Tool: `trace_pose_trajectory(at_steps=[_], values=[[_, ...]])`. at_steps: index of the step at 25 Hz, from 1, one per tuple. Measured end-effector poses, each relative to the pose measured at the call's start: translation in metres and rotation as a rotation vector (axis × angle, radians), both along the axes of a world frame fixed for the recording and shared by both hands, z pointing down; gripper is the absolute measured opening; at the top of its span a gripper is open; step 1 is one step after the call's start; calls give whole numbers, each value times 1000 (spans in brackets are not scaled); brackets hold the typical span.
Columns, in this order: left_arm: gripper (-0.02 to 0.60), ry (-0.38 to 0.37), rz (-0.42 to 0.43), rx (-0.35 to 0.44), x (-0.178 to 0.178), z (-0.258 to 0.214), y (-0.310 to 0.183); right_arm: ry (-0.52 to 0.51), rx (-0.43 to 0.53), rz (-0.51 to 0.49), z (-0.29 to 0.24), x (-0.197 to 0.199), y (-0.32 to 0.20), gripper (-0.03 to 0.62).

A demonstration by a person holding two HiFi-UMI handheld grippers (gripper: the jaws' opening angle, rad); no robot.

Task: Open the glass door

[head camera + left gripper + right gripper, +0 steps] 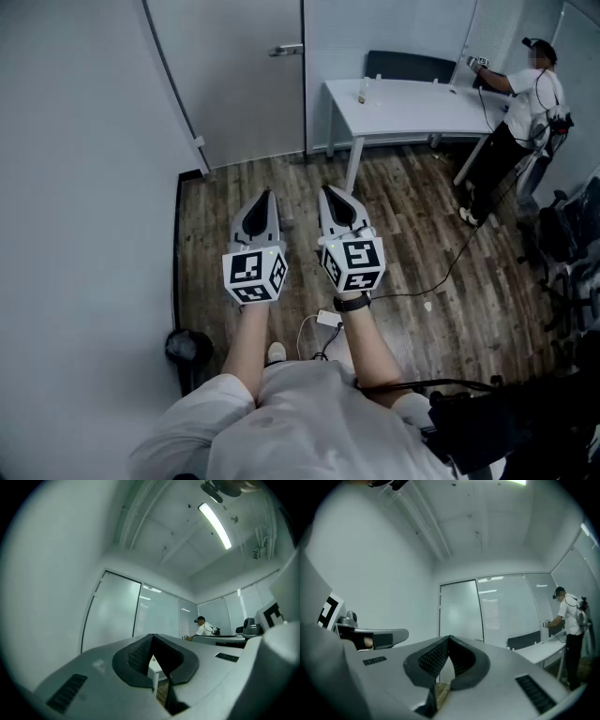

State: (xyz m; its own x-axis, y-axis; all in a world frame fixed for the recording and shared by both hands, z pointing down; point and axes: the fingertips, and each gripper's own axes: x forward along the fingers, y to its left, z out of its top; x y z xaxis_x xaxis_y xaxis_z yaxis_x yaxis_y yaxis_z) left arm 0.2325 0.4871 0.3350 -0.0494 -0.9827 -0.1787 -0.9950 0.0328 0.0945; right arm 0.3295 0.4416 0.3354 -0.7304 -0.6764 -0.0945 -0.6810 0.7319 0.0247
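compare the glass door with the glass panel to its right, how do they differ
The glass door carries a lever handle near its right edge; the glass panel has none. A white table and a dark chair stand in front of the glass panel, not in front of the glass door. Both are pale, frosted and upright, and the glass door looks shut, in line with the glass panel.

My left gripper (266,195) and right gripper (326,190): grey-white plastic shells, black ribbed pads (137,656), each carrying a white cube with black square markers (254,272). I wear a black wristband (352,302), pale short-sleeved shirt (309,422).
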Motion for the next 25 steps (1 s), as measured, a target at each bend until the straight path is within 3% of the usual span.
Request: trace_pose_trajectory(at_steps=[8,16,25], values=[[2,-1,38,-26,-33,7,-9,39,14,17,-2,-43,4,3],[2,-26,117,-35,-30,16,-19,47,29,101,0,-38,4,3],[2,4,160,-9,-49,17,-30,17,-3,136,10,-53,-7,3]])
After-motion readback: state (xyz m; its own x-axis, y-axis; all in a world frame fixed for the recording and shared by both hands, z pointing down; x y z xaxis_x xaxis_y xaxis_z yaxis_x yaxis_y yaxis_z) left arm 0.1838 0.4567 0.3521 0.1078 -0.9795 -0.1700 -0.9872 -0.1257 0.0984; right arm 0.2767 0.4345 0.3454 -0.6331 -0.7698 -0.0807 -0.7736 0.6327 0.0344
